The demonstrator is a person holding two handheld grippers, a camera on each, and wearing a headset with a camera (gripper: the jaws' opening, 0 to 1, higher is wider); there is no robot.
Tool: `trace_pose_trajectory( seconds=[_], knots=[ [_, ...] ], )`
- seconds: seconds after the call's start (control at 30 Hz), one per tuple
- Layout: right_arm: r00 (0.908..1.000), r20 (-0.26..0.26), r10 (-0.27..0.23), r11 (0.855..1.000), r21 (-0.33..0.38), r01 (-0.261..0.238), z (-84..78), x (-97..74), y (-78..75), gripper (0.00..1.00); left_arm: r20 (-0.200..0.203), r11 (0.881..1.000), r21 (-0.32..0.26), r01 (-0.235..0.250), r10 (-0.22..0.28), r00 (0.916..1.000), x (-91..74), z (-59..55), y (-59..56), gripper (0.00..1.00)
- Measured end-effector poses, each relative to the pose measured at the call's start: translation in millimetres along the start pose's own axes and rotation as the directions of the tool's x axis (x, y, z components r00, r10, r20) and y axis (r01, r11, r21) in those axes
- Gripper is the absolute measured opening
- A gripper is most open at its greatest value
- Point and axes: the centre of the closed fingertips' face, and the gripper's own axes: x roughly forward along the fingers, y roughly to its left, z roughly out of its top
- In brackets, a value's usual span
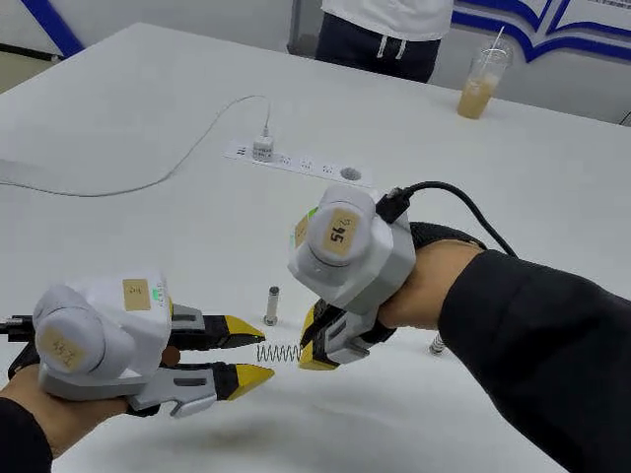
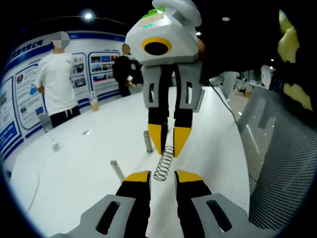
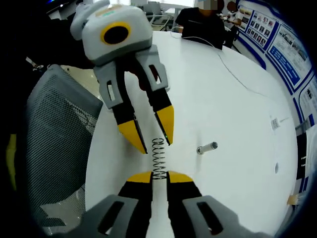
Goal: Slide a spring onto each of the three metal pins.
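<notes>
Gripping one end of the spring, your right gripper offers it to your open left gripper, whose jaws straddle the free end. Close softly without crushing the coils, then line it up with the upright pin just beyond both tips.

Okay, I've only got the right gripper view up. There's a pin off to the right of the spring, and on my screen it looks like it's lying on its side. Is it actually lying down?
Observer: No. In the head view that pin stands upright on the table, just beyond the spring.
Operator: Any other pin around?
Observer: Yes, a second pin stands beside the person's right wrist, behind the right gripper.
Operator: Is that one bare?
Observer: In the left gripper view its shaft looks ribbed, perhaps with a spring already on it. It's too small to be sure.
</notes>
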Motion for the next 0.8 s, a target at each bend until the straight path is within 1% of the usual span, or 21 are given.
trace_pose_trajectory(
  seconds=[0.2,0.33,0.6,0.8],
  knots=[
    [1.0,-0.008,0.005,1.0,-0.015,-0.005,1.6,-3.6,4.0,0.12,-0.002,1.0,0.022,0.009,-0.009,1.0,0.9,2.2,-2.5,0.14],
    [1.0,-0.005,0.001,1.0,-0.028,-0.001,5.4,-10.1,5.4,0.12,-0.004,0.999,0.033,0.012,-0.012,0.9999,0.6,2.7,-3.1,0.12],
    [0.9999,0.005,-0.012,0.999,-0.046,0.013,13.3,-21.6,5.5,0.12,0.0,0.999,0.035,0.014,-0.014,0.9999,1.7,5.1,-4.3,0.12],
    [0.9996,0.019,-0.02,0.998,-0.061,0.021,22.8,-29.7,6.5,0.11,0.005,0.999,0.028,0.016,-0.016,0.9999,1.6,7.5,-5.1,0.12]
  ],
)
